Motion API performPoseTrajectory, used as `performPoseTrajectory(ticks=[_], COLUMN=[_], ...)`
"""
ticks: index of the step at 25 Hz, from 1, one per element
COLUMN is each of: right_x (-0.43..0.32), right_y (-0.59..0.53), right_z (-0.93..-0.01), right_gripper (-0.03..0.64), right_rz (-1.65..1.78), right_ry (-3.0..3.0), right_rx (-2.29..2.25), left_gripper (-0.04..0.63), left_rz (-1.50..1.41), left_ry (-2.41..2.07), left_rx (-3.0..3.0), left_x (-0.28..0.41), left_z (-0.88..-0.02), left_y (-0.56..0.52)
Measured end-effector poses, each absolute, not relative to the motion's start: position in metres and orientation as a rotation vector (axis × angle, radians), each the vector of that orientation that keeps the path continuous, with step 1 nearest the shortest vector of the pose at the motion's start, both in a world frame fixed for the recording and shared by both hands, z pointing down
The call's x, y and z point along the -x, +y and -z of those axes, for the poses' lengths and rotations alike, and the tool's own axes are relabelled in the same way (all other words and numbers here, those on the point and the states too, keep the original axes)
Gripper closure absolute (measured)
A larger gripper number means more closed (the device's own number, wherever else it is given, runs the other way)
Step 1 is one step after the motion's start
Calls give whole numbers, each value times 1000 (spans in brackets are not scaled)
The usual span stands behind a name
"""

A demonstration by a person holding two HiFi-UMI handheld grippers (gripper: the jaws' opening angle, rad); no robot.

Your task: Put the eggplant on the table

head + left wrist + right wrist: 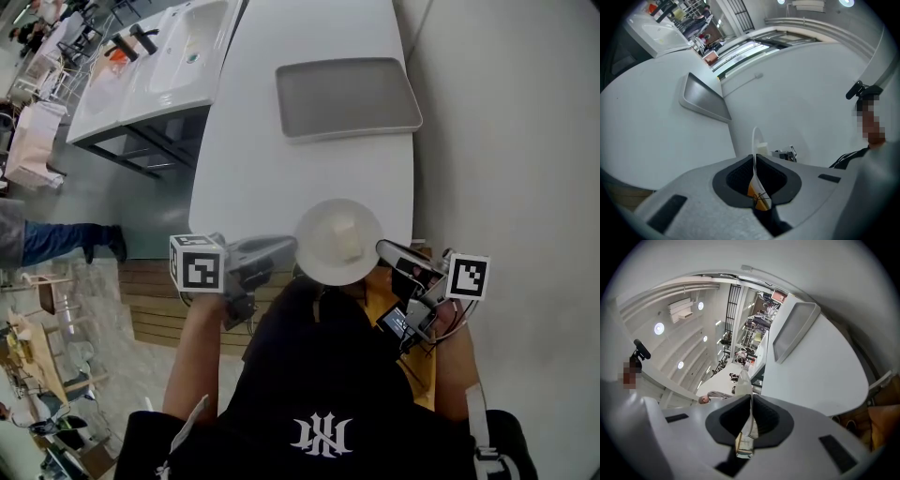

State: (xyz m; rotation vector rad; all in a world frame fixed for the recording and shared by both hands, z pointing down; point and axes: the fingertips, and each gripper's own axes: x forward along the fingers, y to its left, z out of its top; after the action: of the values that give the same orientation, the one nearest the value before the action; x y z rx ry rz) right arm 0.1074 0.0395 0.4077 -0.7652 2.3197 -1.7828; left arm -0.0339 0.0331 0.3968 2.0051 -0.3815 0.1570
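A round white plate point(338, 241) hangs in the air over the near edge of the white table point(253, 169). A pale cream piece point(347, 236) lies on it. My left gripper point(286, 248) is shut on the plate's left rim and my right gripper point(386, 249) is shut on its right rim. In the left gripper view the rim point(754, 140) stands edge-on between the dark pads of the left gripper point(755, 161), with the pale piece point(762, 149) just behind. In the right gripper view the rim point(744, 380) is likewise pinched in the right gripper point(751, 401). No purple eggplant shows.
A grey rectangular tray point(347, 97) lies on the table's far end, also seen as the tray point(704, 97) and the tray point(792, 329). A white sink unit point(178, 52) stands beyond at the left. A person's legs point(56, 242) are at the far left. A grey wall runs along the right.
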Motion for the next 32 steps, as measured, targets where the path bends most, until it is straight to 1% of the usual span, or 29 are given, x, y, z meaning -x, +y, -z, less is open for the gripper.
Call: performPoseTrajectory(ticks=[7, 19, 25, 29, 32], right_x=[-85, -41, -40, -52, -64], right_y=[0, -46, -63, -75, -90], right_z=[-413, -429, -425, -424, -438], right_gripper=[606, 606, 606, 606, 606], right_rz=[1854, 1934, 1892, 1882, 1899], right_ry=[2159, 1957, 1968, 1994, 2000], right_rx=[755, 804, 855, 857, 846], left_gripper=[577, 571, 571, 571, 571], left_rz=[-206, -180, -147, -152, -183], left_ry=[-377, -287, -250, -267, -302], left_rx=[-2059, -2084, -2096, -2095, -2083], left_x=[59, 104, 105, 93, 81], left_z=[-408, -419, -417, -419, -437], left_y=[-8, -60, -78, -89, -101])
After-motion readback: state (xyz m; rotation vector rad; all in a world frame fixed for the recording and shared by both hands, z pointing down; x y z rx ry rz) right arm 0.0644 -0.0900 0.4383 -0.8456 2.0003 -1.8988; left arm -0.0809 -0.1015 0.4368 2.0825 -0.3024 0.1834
